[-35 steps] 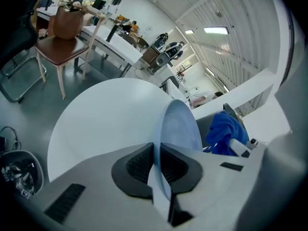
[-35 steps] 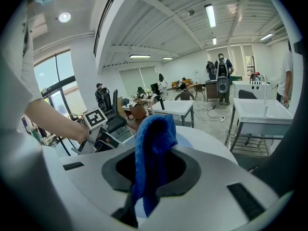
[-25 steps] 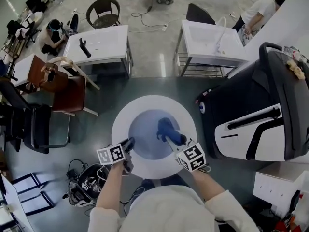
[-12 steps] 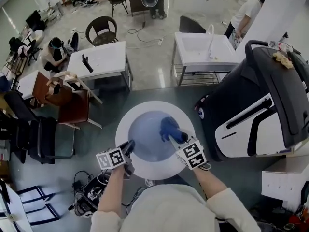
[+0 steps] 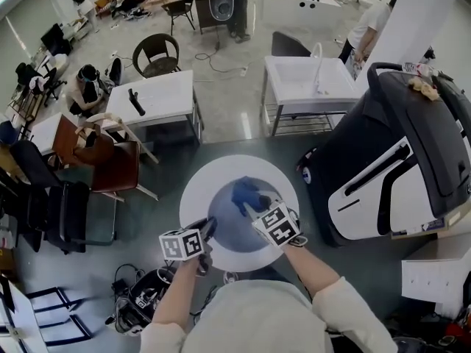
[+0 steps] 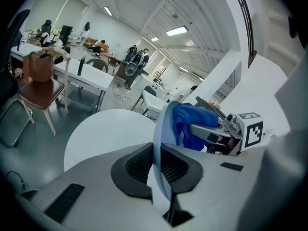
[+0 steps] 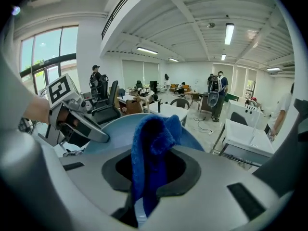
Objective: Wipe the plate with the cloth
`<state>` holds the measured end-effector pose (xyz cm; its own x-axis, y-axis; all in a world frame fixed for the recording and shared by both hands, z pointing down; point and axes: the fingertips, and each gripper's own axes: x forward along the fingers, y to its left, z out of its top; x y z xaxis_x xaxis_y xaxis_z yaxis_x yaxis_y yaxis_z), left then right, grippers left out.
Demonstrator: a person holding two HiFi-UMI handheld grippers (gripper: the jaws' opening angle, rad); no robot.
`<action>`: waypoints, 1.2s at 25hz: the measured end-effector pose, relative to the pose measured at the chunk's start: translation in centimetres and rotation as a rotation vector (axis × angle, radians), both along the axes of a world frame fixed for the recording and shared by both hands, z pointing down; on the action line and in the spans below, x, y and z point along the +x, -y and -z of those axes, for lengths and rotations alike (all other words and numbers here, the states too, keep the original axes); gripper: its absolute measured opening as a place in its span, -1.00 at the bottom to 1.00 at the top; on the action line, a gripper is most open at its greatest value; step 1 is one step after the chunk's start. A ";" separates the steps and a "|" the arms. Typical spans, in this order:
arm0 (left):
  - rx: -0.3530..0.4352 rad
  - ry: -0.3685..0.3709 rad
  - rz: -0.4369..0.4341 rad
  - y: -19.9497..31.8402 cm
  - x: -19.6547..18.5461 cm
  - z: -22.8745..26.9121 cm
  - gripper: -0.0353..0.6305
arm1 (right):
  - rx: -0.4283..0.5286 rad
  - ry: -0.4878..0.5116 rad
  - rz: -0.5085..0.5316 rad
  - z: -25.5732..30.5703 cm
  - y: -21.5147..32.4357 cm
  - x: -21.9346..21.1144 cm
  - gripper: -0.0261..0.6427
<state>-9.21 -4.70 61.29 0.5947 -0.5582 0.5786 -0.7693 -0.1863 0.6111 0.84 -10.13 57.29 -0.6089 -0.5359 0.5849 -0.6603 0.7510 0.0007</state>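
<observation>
The pale blue plate point(image 5: 229, 230) is held above the round white table point(image 5: 193, 191), with my left gripper point(image 5: 208, 231) shut on its near rim. In the left gripper view the plate point(image 6: 160, 134) stands edge-on between the jaws of the left gripper point(image 6: 161, 166). My right gripper point(image 5: 249, 206) is shut on the blue cloth point(image 5: 245, 192), which presses on the plate's face. The right gripper view shows the cloth point(image 7: 150, 148) bunched between the right gripper point(image 7: 144, 177) jaws, with the plate point(image 7: 113, 134) behind it and the left gripper point(image 7: 72, 121) at its left.
A large black-and-white machine point(image 5: 390, 160) stands close on the right. A brown chair point(image 5: 110, 169) and dark chairs stand to the left. White tables point(image 5: 154, 94) and a sink stand point(image 5: 309, 79) lie beyond. Cables and gear point(image 5: 136, 300) sit on the floor at lower left.
Both grippers have risen, and the plate has come up and tilted with the left gripper. The cloth has slid up and left across the plate's face.
</observation>
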 end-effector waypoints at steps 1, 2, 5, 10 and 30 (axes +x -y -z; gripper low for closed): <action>0.003 0.001 -0.002 0.0 0.0 0.0 -0.75 | -0.011 0.003 0.021 0.0 -0.4 -0.9 -0.64; 0.006 0.004 -0.005 0.0 0.0 0.1 -0.75 | -0.021 0.005 0.046 0.0 -0.9 -1.9 -0.64; 0.019 0.027 -0.017 0.0 -0.2 0.3 -0.75 | -0.046 0.013 0.122 0.1 -2.5 -4.6 -0.64; 0.039 0.023 0.006 0.7 -1.1 0.9 -0.75 | -0.091 -0.001 0.224 -1.1 -5.4 -7.3 -0.64; 0.087 -0.046 0.126 4.1 -4.9 2.8 -0.75 | -0.219 -0.292 0.095 -5.2 -4.1 2.7 -0.64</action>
